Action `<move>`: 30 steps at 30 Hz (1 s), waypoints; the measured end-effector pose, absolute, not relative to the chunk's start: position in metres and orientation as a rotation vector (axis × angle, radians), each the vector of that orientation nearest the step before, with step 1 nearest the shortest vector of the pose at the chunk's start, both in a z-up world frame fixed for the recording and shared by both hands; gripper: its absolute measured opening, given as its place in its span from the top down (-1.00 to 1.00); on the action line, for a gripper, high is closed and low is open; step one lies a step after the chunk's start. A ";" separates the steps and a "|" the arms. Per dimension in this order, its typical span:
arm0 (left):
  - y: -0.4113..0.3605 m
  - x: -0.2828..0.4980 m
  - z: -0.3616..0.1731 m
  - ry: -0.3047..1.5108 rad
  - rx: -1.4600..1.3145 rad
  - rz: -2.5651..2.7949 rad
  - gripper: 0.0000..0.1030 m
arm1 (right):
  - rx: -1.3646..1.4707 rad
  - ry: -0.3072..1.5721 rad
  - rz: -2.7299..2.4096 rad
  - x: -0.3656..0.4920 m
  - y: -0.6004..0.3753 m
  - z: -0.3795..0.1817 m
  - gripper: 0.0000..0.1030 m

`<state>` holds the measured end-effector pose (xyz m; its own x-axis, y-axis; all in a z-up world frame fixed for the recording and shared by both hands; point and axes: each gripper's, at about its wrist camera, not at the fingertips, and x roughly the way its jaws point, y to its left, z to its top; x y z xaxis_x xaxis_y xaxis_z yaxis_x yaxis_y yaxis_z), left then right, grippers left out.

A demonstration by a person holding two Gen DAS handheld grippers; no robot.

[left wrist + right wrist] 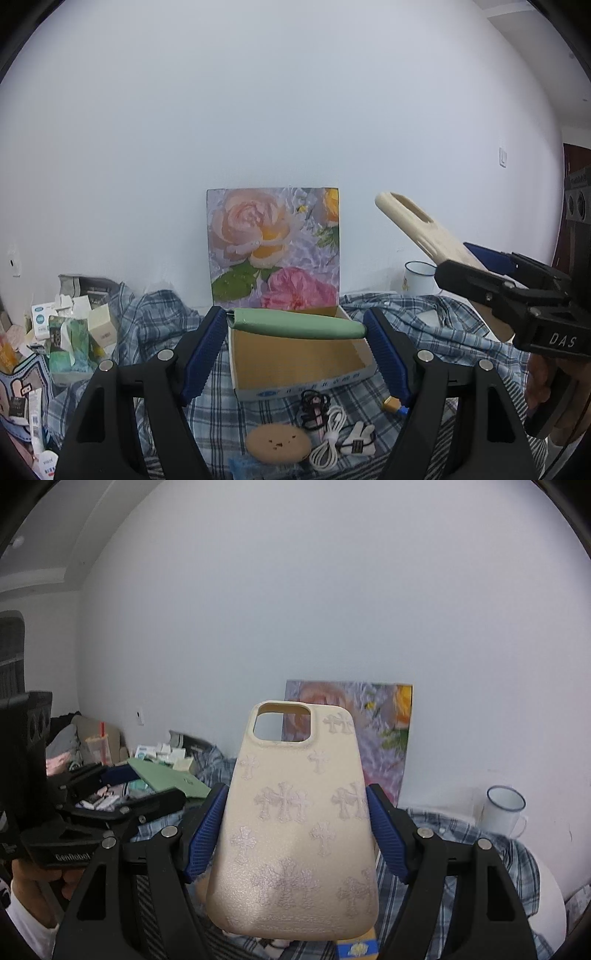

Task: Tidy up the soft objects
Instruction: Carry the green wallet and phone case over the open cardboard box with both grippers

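Observation:
My left gripper (295,318) is shut on a green soft phone case (295,326), held edge-on between its blue pads (205,350) above an open cardboard box (258,384) with a tan inside. At the right of this view, my right gripper (458,258) holds a cream phone case (413,221) tilted up in the air. In the right wrist view the right gripper (297,794) is shut on that cream phone case (295,830), which bears pale cross marks and a camera cutout at the top. To the left there, the left gripper (144,786) carries the green case (166,779).
A floral panel (273,251) stands against the wall behind the box. A blue plaid cloth (162,314) covers the surface. Near me lie a round beige pad (277,441), a white cable (328,439) and a black hair tie (314,406). Small boxes (74,325) pile at left; a white mug (502,808) stands at right.

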<state>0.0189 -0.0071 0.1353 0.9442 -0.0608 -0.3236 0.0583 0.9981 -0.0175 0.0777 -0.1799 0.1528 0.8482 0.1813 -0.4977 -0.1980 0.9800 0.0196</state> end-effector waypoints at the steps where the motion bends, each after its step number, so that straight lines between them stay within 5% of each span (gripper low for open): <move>1: -0.008 0.021 0.138 0.329 -0.007 -0.062 -0.52 | -0.033 0.512 0.203 0.080 -0.180 0.156 -0.42; 30: 0.009 0.112 0.195 0.274 -0.040 -0.063 -0.52 | -0.016 0.428 0.196 0.173 -0.179 0.186 -0.42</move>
